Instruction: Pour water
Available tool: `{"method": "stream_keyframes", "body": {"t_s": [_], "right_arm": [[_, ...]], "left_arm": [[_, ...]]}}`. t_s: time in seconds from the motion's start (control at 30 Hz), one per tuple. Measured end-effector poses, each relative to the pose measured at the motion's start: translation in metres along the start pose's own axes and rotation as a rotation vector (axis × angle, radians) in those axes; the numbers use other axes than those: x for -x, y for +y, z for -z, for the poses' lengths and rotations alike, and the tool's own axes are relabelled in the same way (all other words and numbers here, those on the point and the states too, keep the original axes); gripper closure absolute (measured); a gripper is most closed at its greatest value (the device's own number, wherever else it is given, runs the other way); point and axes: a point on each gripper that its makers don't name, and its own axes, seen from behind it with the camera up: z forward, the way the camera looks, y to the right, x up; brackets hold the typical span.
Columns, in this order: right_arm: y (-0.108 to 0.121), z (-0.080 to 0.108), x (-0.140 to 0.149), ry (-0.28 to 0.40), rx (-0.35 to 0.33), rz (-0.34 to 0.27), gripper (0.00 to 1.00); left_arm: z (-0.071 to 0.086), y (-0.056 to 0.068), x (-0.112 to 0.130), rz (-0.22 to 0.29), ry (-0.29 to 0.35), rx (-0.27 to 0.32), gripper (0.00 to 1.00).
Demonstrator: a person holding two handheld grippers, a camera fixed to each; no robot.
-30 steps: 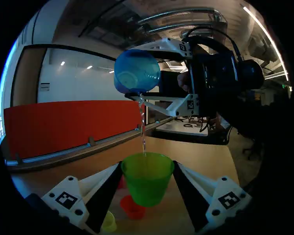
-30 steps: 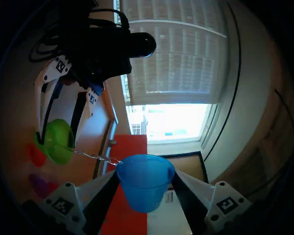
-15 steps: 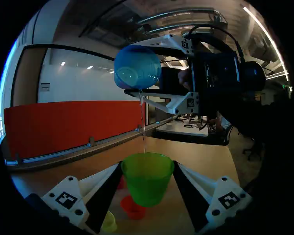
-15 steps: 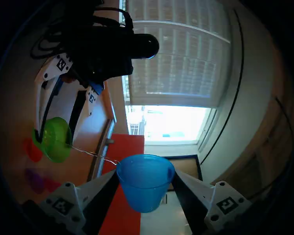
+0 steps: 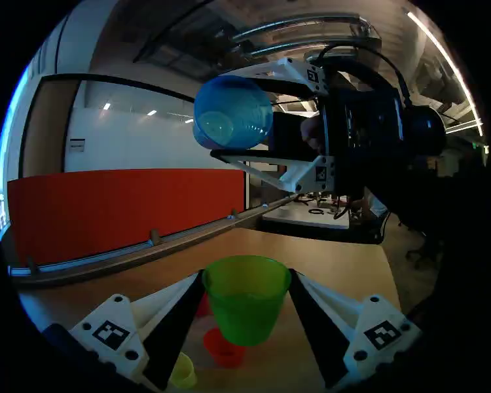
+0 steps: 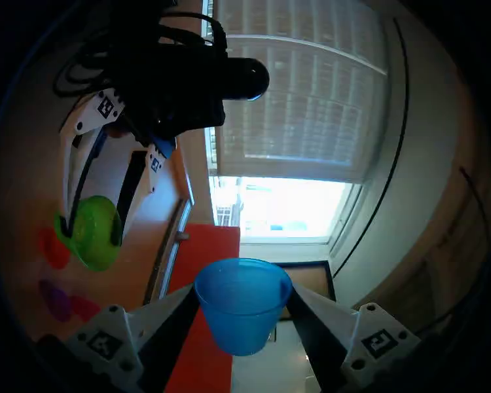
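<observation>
My left gripper (image 5: pixel 245 283) is clamping a smooth, translucent green cup (image 5: pixel 247 308) upright. My right gripper (image 6: pixel 243 291) is squeezing a tapered blue cup (image 6: pixel 241 321), tipped sideways above.

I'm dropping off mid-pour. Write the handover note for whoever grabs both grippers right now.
Left gripper: fingers shut on the translucent green plastic cup, upright over the wooden table.
Right gripper: fingers shut on the translucent blue plastic cup, held higher and tipped on its side.
Done: the stream that ran a second ago has stopped; no water is falling now.
Left: probably turn the blue cup upright and set both cups down. The water level in the green cup cannot be told.
</observation>
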Motion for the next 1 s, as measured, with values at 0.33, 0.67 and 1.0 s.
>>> {"method": "stream_keyframes", "body": {"t_s": [0.33, 0.67, 1.0], "right_arm": [[0.002, 0.003, 0.003, 0.007, 0.014, -0.122, 0.1], [-0.006, 0.01, 0.007, 0.014, -0.001, -0.368, 0.1], [-0.022, 0.02, 0.009, 0.015, -0.005, -0.721, 0.1]], "left_arm": [[0.0, 0.0, -0.002, -0.001, 0.002, -0.004, 0.11], [0.002, -0.005, -0.001, -0.001, -0.002, -0.018, 0.11], [0.005, -0.007, -0.002, 0.0, -0.002, -0.029, 0.11]]}}
